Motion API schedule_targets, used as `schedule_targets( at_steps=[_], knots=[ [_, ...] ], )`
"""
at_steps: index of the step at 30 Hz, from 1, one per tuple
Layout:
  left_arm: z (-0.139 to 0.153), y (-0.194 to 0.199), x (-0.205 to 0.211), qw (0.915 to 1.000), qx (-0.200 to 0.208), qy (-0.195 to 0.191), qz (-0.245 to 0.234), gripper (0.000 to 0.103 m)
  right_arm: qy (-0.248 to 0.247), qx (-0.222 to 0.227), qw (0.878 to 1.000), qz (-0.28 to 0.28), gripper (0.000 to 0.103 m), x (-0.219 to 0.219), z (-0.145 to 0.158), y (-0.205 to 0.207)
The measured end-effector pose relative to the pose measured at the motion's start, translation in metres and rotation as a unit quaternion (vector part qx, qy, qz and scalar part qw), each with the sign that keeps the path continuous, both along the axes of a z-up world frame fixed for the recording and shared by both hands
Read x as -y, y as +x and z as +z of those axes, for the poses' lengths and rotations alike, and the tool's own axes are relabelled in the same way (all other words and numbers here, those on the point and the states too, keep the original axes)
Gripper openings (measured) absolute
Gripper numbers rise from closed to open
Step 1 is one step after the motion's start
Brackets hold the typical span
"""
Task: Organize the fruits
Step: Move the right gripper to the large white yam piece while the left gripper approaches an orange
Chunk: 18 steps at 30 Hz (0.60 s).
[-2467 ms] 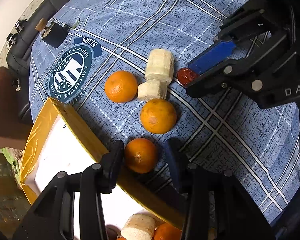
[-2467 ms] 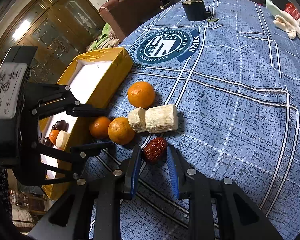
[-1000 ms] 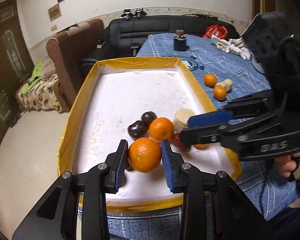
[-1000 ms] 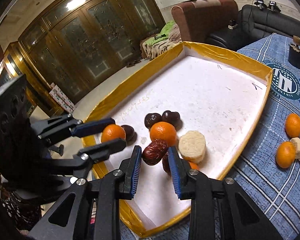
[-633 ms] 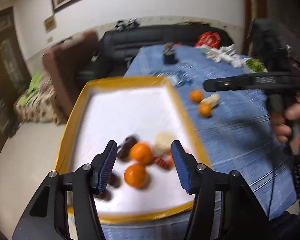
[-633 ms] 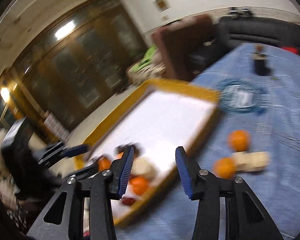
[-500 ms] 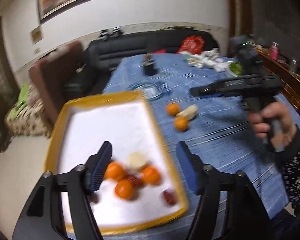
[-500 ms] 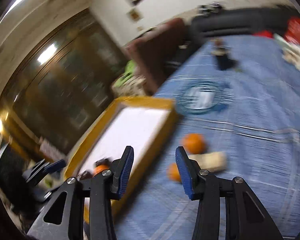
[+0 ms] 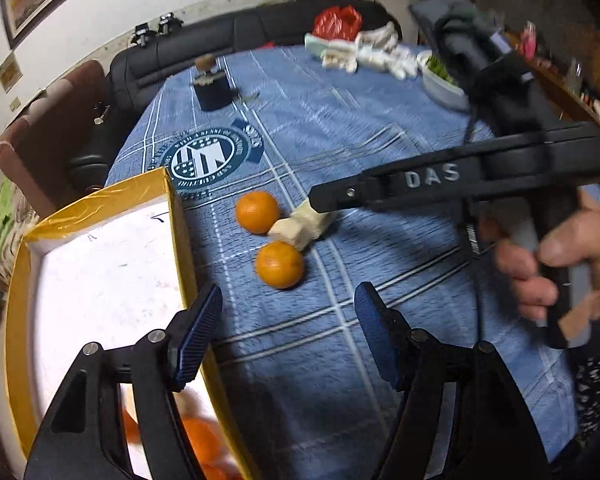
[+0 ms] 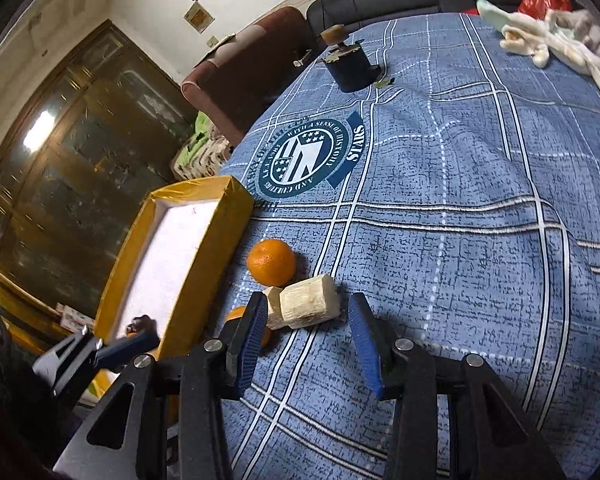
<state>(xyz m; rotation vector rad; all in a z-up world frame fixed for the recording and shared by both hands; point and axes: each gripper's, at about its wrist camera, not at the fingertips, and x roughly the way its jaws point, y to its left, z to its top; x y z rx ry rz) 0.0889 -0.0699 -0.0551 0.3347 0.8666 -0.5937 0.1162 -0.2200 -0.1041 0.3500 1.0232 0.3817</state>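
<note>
Two oranges lie on the blue cloth beside the yellow-rimmed white tray (image 9: 178,220): a far orange (image 9: 257,212) and a near orange (image 9: 279,264), with pale banana pieces (image 9: 300,226) between them. My left gripper (image 9: 288,336) is open and empty, above the cloth just short of the near orange. My right gripper (image 10: 308,340) is open and empty, hovering over the larger banana piece (image 10: 310,306); the far orange (image 10: 271,262) lies beyond it and the near orange (image 10: 240,318) is partly hidden by its left finger. Blurred oranges (image 9: 198,438) lie in the tray.
A dark round box (image 9: 212,92) stands at the far side of the cloth past the printed emblem (image 9: 208,158). White gloves (image 10: 560,50), a red bag (image 9: 336,22) and a bowl of greens (image 9: 440,76) sit at the back right. Sofas stand behind the table.
Both grippers released their fruit into the tray, opened and swung back from the tray to the cloth. The right gripper now hovers over the banana pieces; the left faces the near orange.
</note>
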Motion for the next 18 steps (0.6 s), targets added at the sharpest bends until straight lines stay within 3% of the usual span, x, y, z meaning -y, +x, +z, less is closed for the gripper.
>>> schedule_targets(
  at_steps=[8,14,18],
  knots=[
    [-0.009,0.019,0.015,0.9980,-0.001,0.053,-0.033,0.068,-0.035,-0.001,0.999,0.019,0.043,-0.017,-0.008,0.001],
    [-0.018,0.031,0.021,0.9967,-0.027,0.055,-0.054,0.066,-0.029,0.000,0.999,0.017,0.036,-0.013,-0.007,0.003],
    [-0.026,0.037,0.029,0.9945,-0.042,0.066,-0.070,0.054,-0.022,-0.003,1.000,0.009,0.033,-0.010,-0.008,0.004]
  ],
)
